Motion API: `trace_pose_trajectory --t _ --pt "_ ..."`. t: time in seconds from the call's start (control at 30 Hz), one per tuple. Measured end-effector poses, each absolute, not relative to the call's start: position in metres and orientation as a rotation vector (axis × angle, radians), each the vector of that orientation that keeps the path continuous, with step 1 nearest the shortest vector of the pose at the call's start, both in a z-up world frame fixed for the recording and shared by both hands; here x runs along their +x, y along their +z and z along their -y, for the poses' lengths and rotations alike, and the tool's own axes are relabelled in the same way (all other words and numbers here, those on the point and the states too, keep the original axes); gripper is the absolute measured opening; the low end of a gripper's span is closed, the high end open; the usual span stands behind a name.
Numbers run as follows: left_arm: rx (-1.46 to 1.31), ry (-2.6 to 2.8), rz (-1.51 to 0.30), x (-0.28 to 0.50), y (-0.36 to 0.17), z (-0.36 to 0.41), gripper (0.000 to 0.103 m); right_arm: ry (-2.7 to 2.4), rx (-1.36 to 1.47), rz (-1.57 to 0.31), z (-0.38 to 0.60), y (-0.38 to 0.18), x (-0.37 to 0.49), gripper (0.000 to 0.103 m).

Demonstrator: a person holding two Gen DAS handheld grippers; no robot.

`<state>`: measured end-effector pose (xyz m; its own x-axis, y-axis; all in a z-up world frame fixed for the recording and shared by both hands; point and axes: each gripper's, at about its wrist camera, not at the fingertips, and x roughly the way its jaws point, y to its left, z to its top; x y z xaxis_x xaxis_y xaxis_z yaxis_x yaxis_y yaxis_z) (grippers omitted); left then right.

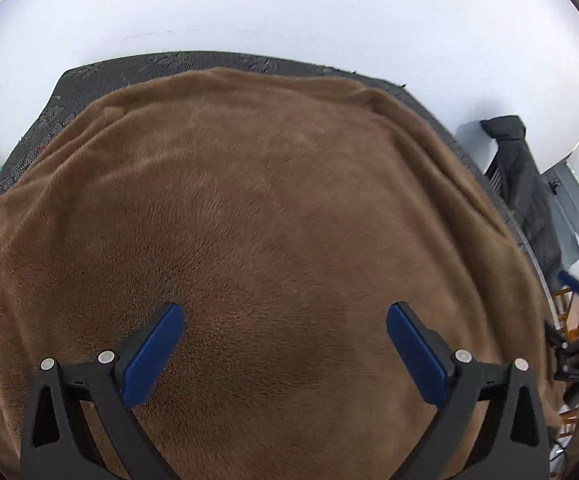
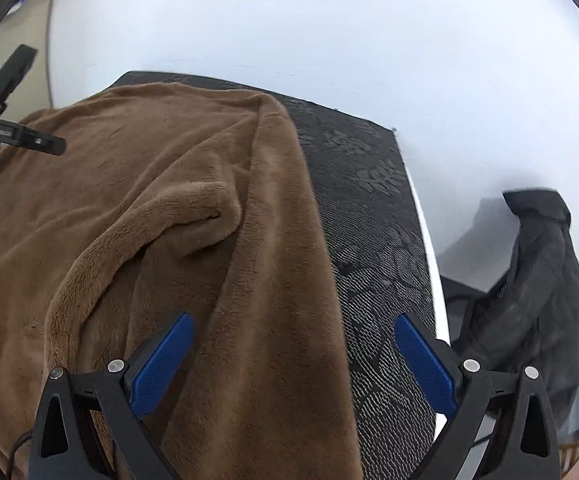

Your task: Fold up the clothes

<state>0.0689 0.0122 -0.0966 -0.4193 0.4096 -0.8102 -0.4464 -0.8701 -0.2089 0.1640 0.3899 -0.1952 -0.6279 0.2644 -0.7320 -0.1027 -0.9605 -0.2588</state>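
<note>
The left gripper (image 1: pixel 285 344) hung with jaws spread and empty over the brown fleece garment (image 1: pixel 249 220) lying on the dark patterned mat (image 2: pixel 369 220), the right gripper (image 2: pixel 293 356) likewise gaping above its rumpled right edge (mid-fold or merely laid out, I couldn't judge), so any fold called for pinching that edge.

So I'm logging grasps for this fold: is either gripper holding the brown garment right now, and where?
Nothing is held. The left gripper and right gripper are both open above the brown fleece garment.
</note>
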Motion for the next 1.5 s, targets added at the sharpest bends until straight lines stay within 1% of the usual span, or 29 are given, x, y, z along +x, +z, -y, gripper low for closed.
trace_pose_trajectory --t 0.2,0.37,0.53,0.57,0.67,0.83,0.97,1.1,1.17,1.37,1.4,1.5 --pt "-1.294 2.319 -0.1 0.07 -0.119 -0.014 0.102 2.68 -1.274 0.351 -0.376 -0.205 0.116 0.102" --pt "-1.267 2.353 -0.183 0.076 -0.125 -0.021 0.102 2.582 -1.289 0.276 -0.386 -0.215 0.081 0.102" --pt "-1.258 2.358 -0.166 0.078 -0.125 -0.019 0.102 2.428 -1.244 0.211 -0.427 -0.217 0.077 0.102" --pt "-1.257 2.358 -0.161 0.078 -0.125 -0.018 0.102 2.403 -1.223 0.222 -0.433 -0.214 0.078 0.102" --pt "-1.254 2.357 -0.155 0.08 -0.124 -0.016 0.102 2.275 -1.105 0.353 -0.456 -0.201 0.077 0.102" --pt "-1.255 2.361 -0.169 0.079 -0.125 -0.017 0.103 2.286 -1.133 0.287 -0.49 -0.191 0.07 0.102" --pt "-1.256 2.373 -0.208 0.078 -0.127 -0.019 0.103 2.282 -1.242 0.347 -0.484 -0.219 0.064 0.102" --pt "-1.263 2.381 -0.229 0.077 -0.128 -0.022 0.103 2.319 -1.24 0.272 -0.483 -0.216 0.077 0.102" --pt "-1.263 2.381 -0.229 0.077 -0.128 -0.023 0.103 2.345 -1.236 0.271 -0.48 -0.206 0.089 0.102" --pt "-1.264 2.383 -0.233 0.078 -0.128 -0.023 0.103 2.38 -1.145 0.48 -0.445 -0.171 0.153 0.102" --pt "-1.264 2.384 -0.235 0.079 -0.128 -0.023 0.103 2.402 -1.117 0.488 -0.436 -0.163 0.164 0.102" --pt "-1.267 2.383 -0.236 0.079 -0.127 -0.023 0.103 2.629 -1.082 0.369 -0.399 -0.138 0.193 0.102"
